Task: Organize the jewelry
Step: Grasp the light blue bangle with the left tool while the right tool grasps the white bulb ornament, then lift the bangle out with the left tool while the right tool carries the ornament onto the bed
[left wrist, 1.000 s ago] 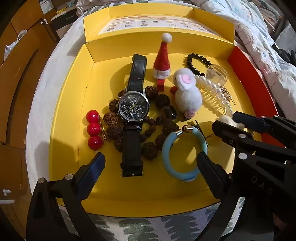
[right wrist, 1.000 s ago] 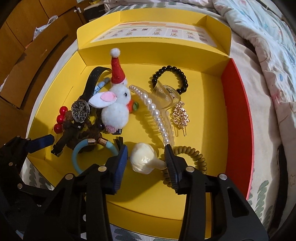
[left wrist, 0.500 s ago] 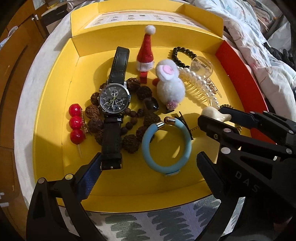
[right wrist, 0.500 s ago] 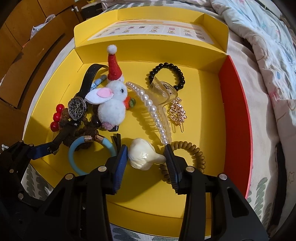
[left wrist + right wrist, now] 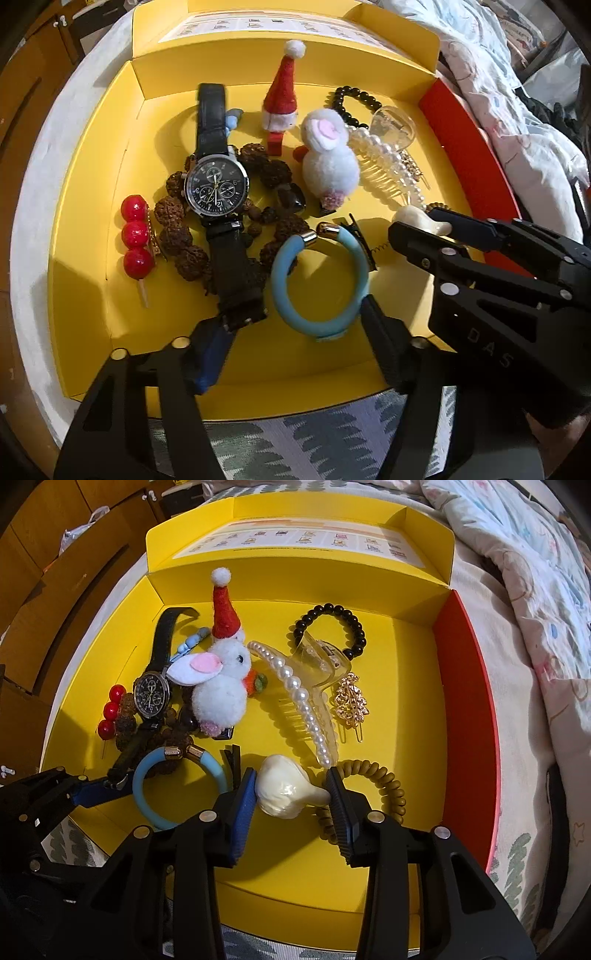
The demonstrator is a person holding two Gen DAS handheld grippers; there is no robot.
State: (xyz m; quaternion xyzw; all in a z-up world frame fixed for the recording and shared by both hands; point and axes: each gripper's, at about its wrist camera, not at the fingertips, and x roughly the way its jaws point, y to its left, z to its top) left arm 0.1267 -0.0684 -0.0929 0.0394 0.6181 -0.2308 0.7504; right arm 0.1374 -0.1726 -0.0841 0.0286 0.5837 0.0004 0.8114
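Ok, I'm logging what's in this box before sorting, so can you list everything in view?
box: 1, yellow with a red side wall, on the bed
wristwatch: 1, black, left of centre
brown bead bracelet: 1, under the watch
red berry pin: 1, far left
blue bangle: 1, front centre
Santa hat clip: 1, red and white, back
plush bunny clip: 1, white, centre
pearl claw clip: 1, clear, centre
black bead bracelet: 1, back right
gold leaf clip: 1, right
coil hair tie: 1, olive, front right
cream shell clip: 1, between the right fingers
left gripper: open, around the bangle
right gripper: open
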